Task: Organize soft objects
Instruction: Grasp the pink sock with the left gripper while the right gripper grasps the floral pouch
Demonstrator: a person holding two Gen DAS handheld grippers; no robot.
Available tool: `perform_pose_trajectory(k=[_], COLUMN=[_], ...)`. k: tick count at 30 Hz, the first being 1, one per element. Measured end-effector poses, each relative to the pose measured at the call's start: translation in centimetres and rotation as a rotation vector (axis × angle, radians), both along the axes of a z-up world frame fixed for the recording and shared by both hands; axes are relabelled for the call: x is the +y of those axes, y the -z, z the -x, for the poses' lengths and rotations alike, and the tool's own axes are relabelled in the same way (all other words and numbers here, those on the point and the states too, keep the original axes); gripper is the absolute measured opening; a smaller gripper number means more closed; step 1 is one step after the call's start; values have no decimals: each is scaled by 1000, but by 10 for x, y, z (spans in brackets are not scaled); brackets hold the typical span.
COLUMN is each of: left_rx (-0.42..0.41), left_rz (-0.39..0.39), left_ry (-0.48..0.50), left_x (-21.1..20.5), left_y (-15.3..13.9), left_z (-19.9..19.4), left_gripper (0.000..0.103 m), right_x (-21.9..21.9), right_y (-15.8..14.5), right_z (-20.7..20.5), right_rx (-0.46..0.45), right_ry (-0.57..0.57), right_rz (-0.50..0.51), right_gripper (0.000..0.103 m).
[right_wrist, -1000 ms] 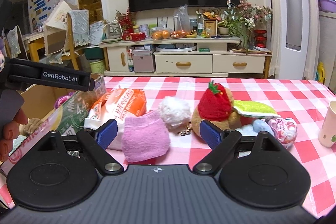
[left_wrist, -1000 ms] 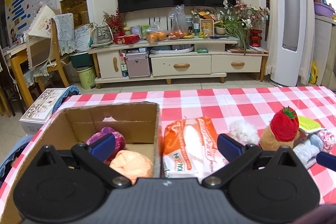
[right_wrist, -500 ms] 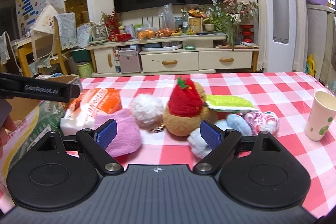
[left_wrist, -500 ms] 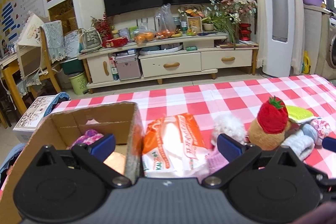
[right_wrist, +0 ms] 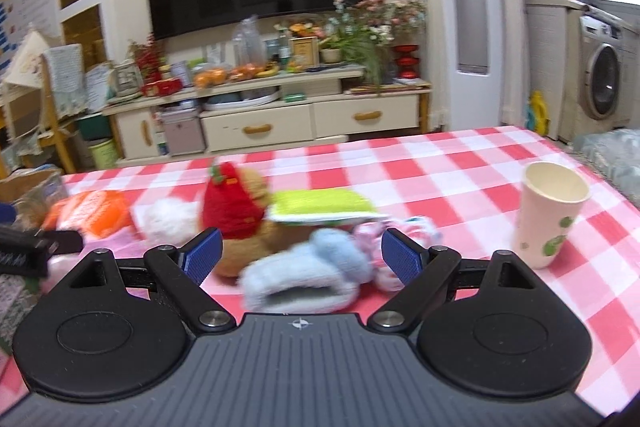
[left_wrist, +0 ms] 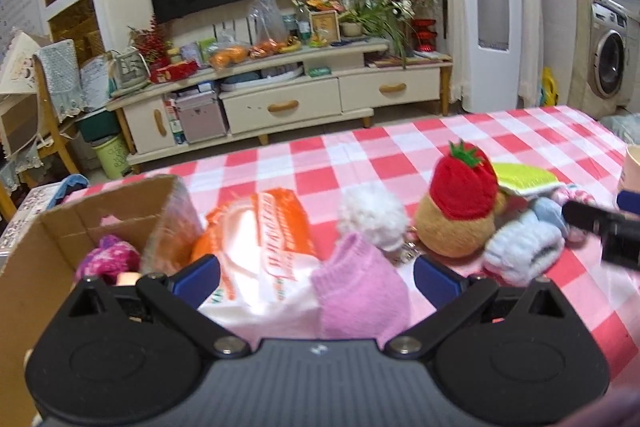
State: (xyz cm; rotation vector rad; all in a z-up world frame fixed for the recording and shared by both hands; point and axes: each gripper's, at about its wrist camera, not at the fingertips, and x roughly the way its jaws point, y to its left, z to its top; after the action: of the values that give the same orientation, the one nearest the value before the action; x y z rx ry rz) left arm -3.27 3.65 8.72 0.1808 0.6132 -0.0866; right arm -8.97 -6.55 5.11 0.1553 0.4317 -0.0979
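My left gripper (left_wrist: 316, 279) is open, low over a pink sock (left_wrist: 360, 291) and an orange-and-white bag (left_wrist: 260, 247) that lie between its fingers. To its left stands a cardboard box (left_wrist: 72, 227) holding a purple knit piece (left_wrist: 108, 259). My right gripper (right_wrist: 302, 259) is open around a light blue sock (right_wrist: 304, 279), which lies on the checked cloth. Behind that sock are a strawberry-hat plush (right_wrist: 232, 211), a white pom-pom (right_wrist: 168, 223), a green cloth (right_wrist: 320, 205) and a pink-white sock (right_wrist: 400, 231). Neither gripper holds anything.
A paper cup (right_wrist: 548, 215) stands upright on the table to the right of the soft things. The red-checked tablecloth (right_wrist: 440, 167) runs back to the far table edge. A TV cabinet (left_wrist: 280, 99) stands beyond it.
Both grippers have swung right along the table. The left went from over the box to over the pink sock. The right went from the pink sock to the light blue sock.
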Motion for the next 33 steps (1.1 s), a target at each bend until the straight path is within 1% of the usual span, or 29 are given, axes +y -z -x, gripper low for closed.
perform_pose_trajectory(k=[4,9,12,15,18,22,25,27,29,31,33], left_rx=[27,66,89,88,84,72,40,25,39,72,100], left_rz=[15,83,136,144,140,113,145,147,165,227,251], left_ry=[2,-23,-52,-80,-103,-129,-149,-124,-89,-85,-80], left_x=[-6,-6,-3,-4,-7,-13,-15,-19,-23,-23,-25], left_y=[9,19,25,30,35,36,32,30,31,35,42], left_z=[-4,-12,-19,-25,-29,-30,-20,-14,-11,-9,-8], left_gripper=[102,102,102,102,102,102,102,102,102,102,102], right_x=[-32,-72,-89,-102,-106,-108,-109,-111,-111,-112,-110], right_y=[8,18,26,33,40,49,51,52,52,54,52], right_z=[-9,-23,-30,-39,-47,-57,-57,-59,-58,-60,-58], right_rx=[7,27,44,67,106,148,158,162,164,170,179], right_ry=[71,138,158,154,140,119,116,117,122,121,113], right_rz=[-36,-132,-173,-195,-206,-211,-205,-211,-207,-212,-216], right_gripper=[103,103,103,103,103,103,103,103,103,103,103])
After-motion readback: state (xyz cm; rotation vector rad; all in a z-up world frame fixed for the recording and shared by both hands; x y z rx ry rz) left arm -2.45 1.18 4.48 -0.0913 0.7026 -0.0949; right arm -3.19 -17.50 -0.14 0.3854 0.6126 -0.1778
